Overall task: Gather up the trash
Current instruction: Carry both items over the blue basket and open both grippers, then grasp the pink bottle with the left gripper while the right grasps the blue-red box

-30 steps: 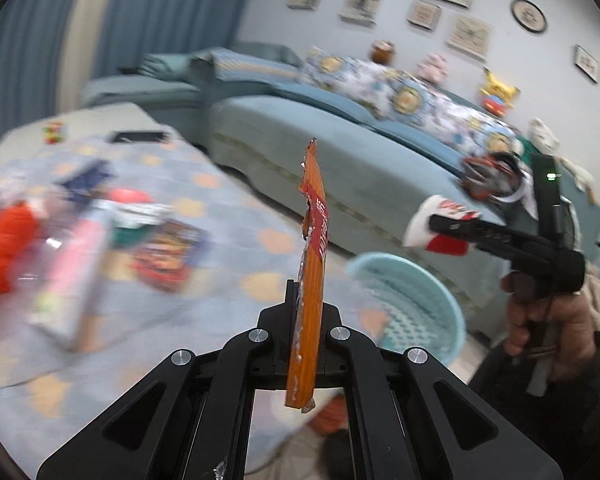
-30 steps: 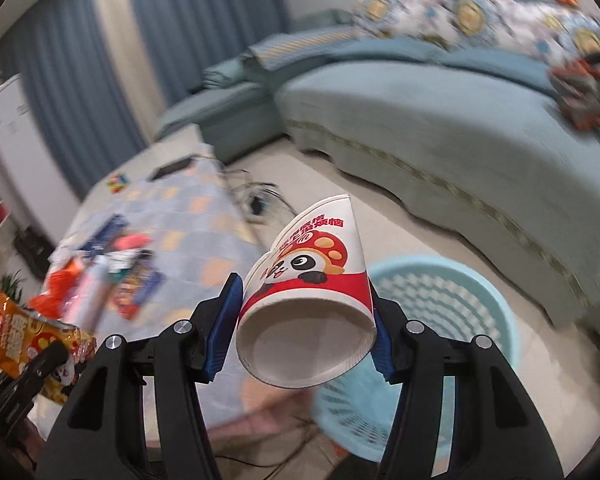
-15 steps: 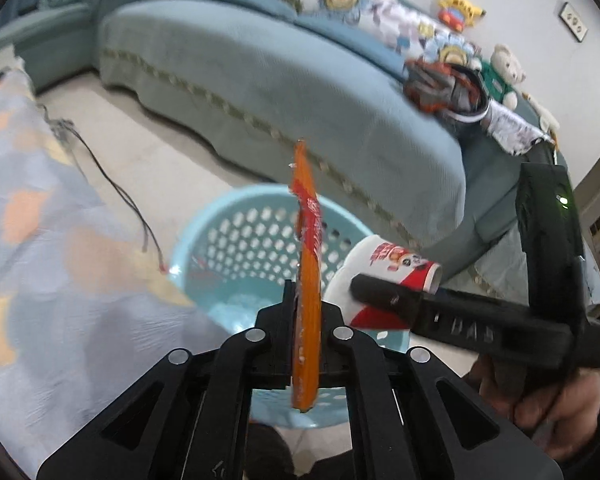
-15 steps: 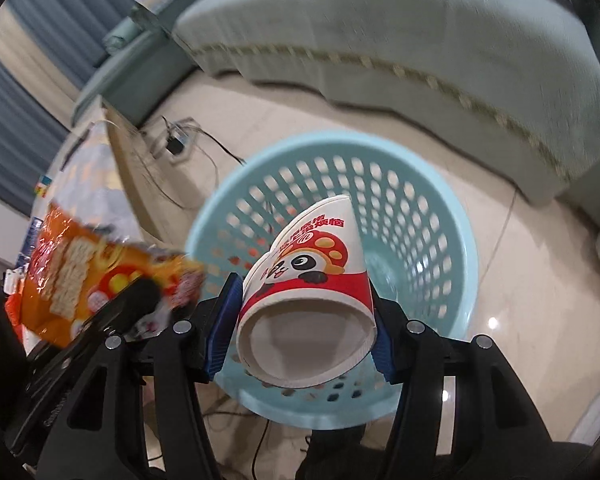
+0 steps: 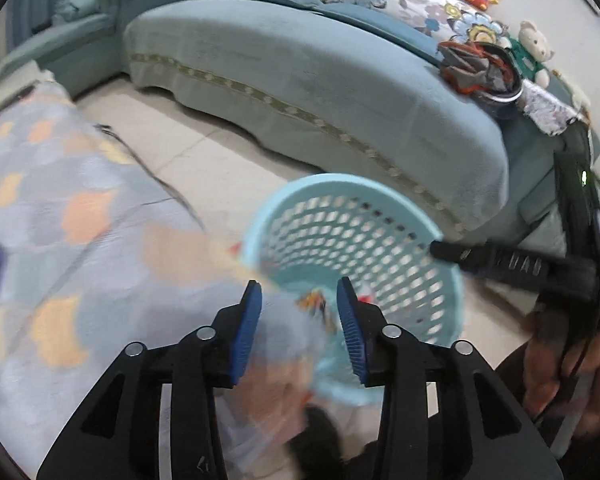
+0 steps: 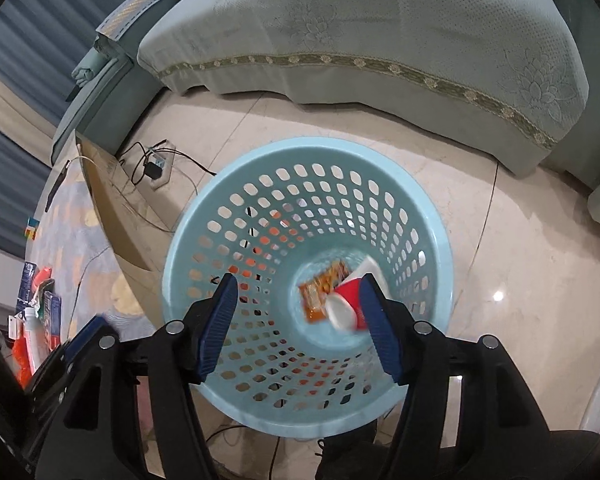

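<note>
My right gripper (image 6: 296,320) points straight down, released, over the perforated light-blue plastic basket (image 6: 236,168); my left gripper (image 5: 298,320) (also released) tilts beside it.

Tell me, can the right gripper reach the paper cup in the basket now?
Probably yes: the right gripper is open above the basket, and the paper cup lies uncovered at its bottom, beside the orange wrapper.

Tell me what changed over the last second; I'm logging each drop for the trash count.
Both grippers let go. The right gripper released the paper cup and the left gripper released the orange wrapper; both now lie at the bottom of the blue basket. Both jaws stand open and empty. The basket stayed on the floor beside the sofa.
</note>
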Tool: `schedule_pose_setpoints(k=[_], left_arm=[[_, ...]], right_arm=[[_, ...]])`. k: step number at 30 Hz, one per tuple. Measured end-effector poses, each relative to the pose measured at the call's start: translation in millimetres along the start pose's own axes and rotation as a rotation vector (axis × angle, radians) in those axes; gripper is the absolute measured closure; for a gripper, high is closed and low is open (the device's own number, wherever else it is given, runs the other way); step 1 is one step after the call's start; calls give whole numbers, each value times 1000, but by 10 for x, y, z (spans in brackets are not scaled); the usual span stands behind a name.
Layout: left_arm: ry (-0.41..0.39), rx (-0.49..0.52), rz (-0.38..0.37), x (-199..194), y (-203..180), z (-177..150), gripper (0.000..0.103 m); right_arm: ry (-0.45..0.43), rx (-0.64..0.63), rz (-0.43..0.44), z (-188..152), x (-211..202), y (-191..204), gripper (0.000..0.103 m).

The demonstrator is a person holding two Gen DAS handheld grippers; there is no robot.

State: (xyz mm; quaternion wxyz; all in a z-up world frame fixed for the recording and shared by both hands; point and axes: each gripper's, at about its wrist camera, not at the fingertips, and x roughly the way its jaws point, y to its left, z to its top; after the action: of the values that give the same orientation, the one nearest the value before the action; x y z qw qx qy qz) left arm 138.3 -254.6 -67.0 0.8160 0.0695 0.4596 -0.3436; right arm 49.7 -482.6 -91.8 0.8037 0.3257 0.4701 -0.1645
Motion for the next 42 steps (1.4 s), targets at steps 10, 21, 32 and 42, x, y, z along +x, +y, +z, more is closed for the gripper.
schedule_pose_setpoints(k=[10,21,32,42], left_arm=[[-43,27,518,-1206,1157,-461,38],[-41,-77,546,-1424,2070,-861,37],[-74,-215,504,-1418,2308,-1018,54],[-261,-232,533,-2229,1945,-1225,55]], right_arm=[[-130,-253,149,-225,-282,904,18],[-149,-432,369,-701,-350,2087,17],[-109,-620,329,-1173,-37,3169,17],[51,-470,241,-1130,714,3525,17]])
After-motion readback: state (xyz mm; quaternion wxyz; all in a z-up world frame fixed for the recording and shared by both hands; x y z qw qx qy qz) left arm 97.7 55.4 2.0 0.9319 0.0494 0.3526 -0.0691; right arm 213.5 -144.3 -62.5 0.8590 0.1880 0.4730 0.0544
